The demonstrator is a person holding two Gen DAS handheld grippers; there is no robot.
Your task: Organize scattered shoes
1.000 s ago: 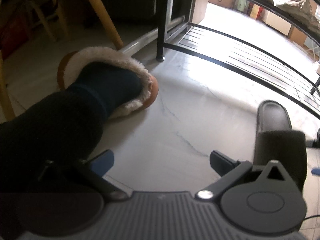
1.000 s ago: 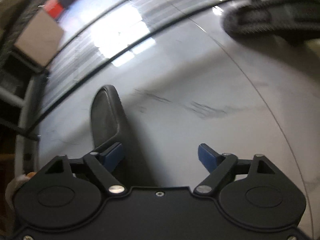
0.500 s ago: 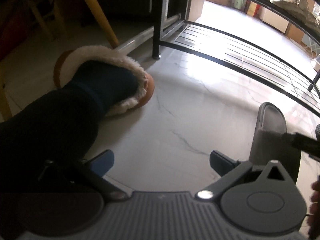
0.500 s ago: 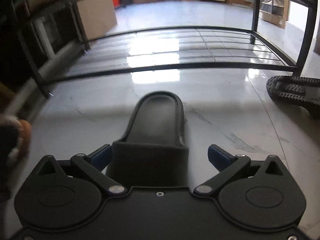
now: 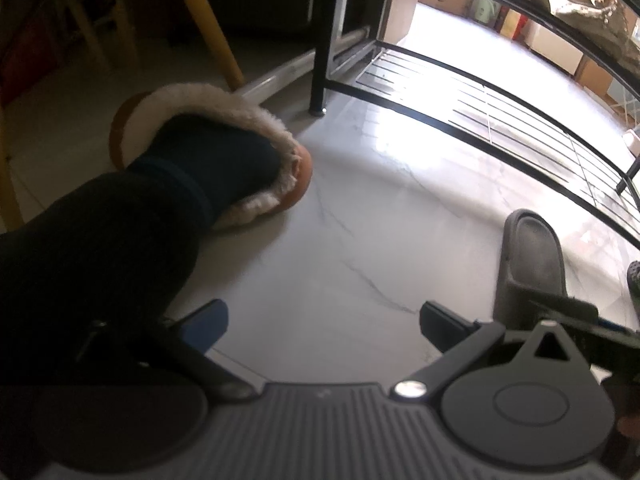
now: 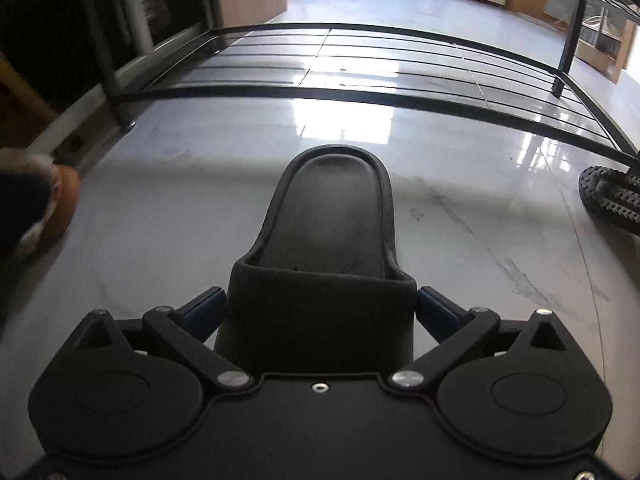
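A dark grey slide sandal (image 6: pixel 332 208) lies on the pale marble floor, heel end toward the black shoe rack (image 6: pixel 360 94). My right gripper (image 6: pixel 320 304) stands open wide, one blue pad close to each side of the sandal's strap. Whether they touch it is unclear. In the left wrist view the same sandal (image 5: pixel 532 248) sits at the right. My left gripper (image 5: pixel 320 320) hangs open over bare floor with nothing between its fingers. A brown fur-lined slipper (image 5: pixel 256 120) is worn on a person's foot at the left.
A black shoe with a knobbly sole (image 6: pixel 608 196) lies at the right by the rack's foot. The rack's low wire shelf (image 5: pixel 480 116) spans the back. A yellow wooden chair leg (image 5: pixel 208 28) and a metal tube stand behind the fur slipper. A dark trouser leg (image 5: pixel 88 248) covers my left finger's base.
My right gripper rolled level and came in over the grey sandal, its jaws spreading from beside the shoe to either side of the strap. The left gripper stayed put.
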